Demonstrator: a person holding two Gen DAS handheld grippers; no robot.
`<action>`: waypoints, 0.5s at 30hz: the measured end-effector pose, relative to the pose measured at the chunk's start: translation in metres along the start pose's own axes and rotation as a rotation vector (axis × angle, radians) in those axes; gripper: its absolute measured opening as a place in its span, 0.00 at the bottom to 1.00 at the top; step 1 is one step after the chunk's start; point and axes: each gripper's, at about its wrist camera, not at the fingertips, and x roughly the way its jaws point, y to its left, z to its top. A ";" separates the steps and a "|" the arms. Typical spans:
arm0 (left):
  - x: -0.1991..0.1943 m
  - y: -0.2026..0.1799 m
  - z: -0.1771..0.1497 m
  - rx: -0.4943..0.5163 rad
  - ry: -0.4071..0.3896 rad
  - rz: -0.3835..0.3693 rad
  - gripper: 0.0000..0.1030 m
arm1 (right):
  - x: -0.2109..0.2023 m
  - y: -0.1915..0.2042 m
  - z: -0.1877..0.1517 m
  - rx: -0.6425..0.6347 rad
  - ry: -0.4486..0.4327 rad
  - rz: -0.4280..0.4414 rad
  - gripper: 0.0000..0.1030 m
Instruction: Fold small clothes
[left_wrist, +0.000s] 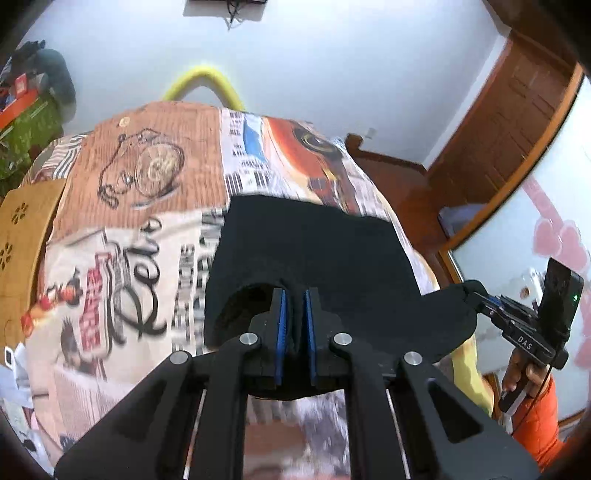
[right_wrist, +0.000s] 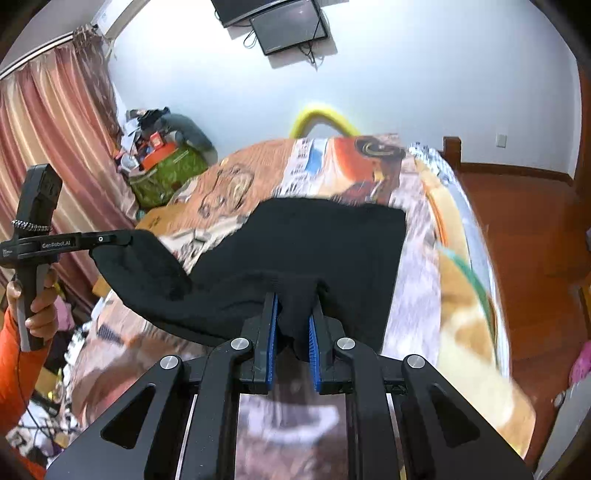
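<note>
A person stands at a bed (left_wrist: 122, 206) covered by a busy printed blanket, holding a hand-held gripper in each hand. A small black garment (left_wrist: 314, 251) fills the centre of both wrist views, its far part resting on the bed, its near edge lifted.

The left hand-held gripper (left_wrist: 294, 295) is clamped on a bunch of black fabric at the lower centre of its view. The right hand-held gripper (right_wrist: 293, 299) pinches another bunch of the same near edge the same way.

The fold looks barely begun: the near edge is raised between both grippers, but nothing is laid over yet. No finished stack is visible. Bringing this edge across and smoothing it remains.
</note>
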 end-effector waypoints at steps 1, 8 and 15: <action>0.006 0.002 0.006 -0.004 -0.007 0.006 0.09 | 0.005 0.001 0.004 0.001 -0.001 -0.006 0.12; 0.069 0.019 0.050 -0.028 -0.008 0.059 0.07 | 0.050 -0.029 0.049 -0.002 0.006 -0.041 0.12; 0.129 0.061 0.080 -0.186 -0.016 0.090 0.10 | 0.093 -0.062 0.063 0.060 0.048 -0.105 0.18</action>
